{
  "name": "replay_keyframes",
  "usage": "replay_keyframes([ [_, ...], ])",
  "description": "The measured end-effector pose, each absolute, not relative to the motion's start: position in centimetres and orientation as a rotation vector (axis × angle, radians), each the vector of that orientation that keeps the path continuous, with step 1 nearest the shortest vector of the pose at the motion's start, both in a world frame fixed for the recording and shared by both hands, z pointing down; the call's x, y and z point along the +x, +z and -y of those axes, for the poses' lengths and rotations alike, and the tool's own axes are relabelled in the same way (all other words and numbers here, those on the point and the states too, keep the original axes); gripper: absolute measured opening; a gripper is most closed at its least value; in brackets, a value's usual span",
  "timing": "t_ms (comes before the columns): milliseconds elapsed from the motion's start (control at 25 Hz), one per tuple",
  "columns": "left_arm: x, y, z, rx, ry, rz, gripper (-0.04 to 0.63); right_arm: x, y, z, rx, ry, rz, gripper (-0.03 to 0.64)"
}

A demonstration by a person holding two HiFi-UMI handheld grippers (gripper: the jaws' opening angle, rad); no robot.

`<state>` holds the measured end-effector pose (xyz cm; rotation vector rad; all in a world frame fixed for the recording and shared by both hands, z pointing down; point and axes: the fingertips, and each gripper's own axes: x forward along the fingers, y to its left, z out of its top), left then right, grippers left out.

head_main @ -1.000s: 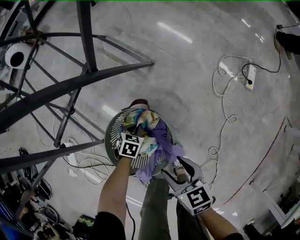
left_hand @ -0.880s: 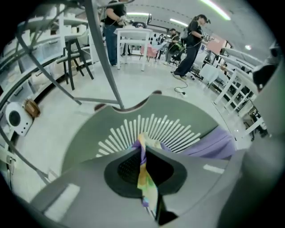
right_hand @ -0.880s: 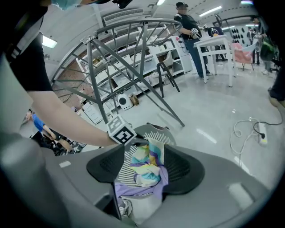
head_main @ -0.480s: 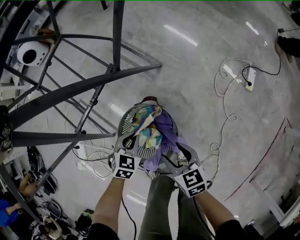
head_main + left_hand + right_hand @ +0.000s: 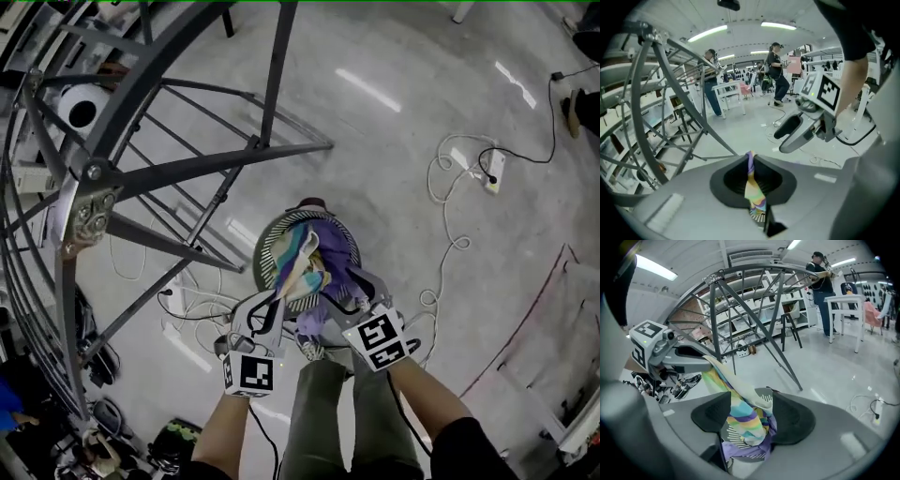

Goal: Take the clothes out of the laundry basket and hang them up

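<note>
Clothes fill the round, slatted grey laundry basket (image 5: 272, 246), which stands on the pale polished floor (image 5: 422, 122) right in front of the person's legs. On top lies a multicoloured striped cloth (image 5: 302, 258), with a purple garment (image 5: 337, 281) spilling over the near rim. Two bare forearms reach forward from the bottom edge of the head view, and both grippers slant downward toward the basket. The left gripper (image 5: 277, 302) is above the basket's near left side. Its tongs are closed tight on a thin edge of the striped cloth (image 5: 753, 190), and the cloth runs from the tips down into the basket. The right gripper (image 5: 339, 302) is just beside it, over the purple garment, and its tongs stand apart with nothing pressed between the pads. In the right gripper view the striped cloth (image 5: 740, 418), the purple garment (image 5: 745, 453) and the basket slats show in the gap between the pads. The same view shows the cloth hanging from the left gripper (image 5: 710, 361). Each gripper carries a cube with black-and-white square markers. A dark metal drying rack (image 5: 169, 169) with crossed tubes rises to the left of the basket. Well to the right, a white cable and power strip (image 5: 492, 169) lie on the floor.
</note>
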<state>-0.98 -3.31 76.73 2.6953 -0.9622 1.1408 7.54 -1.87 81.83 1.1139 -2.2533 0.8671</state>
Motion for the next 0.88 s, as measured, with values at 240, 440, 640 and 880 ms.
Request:
replay_keyframes([
  [240,-1.7,68.2,3.2,2.831,1.122,0.967,0.011,5.2,78.2,2.5,1.012,0.740,2.315,0.279],
  [440,-2.5,61.0,3.5,2.921,1.087,0.996,0.011,4.3,73.5,3.4,0.998,0.682,2.386,0.279],
  [640,-2.9,53.1,4.6,2.950,0.996,1.082,0.011,5.8,70.8,2.0,1.014,0.720,2.347,0.279],
  [880,-3.8,48.7,5.2,2.853,0.999,1.189,0.011,5.1,70.4,-2.8,0.935,0.764,2.279,0.279],
])
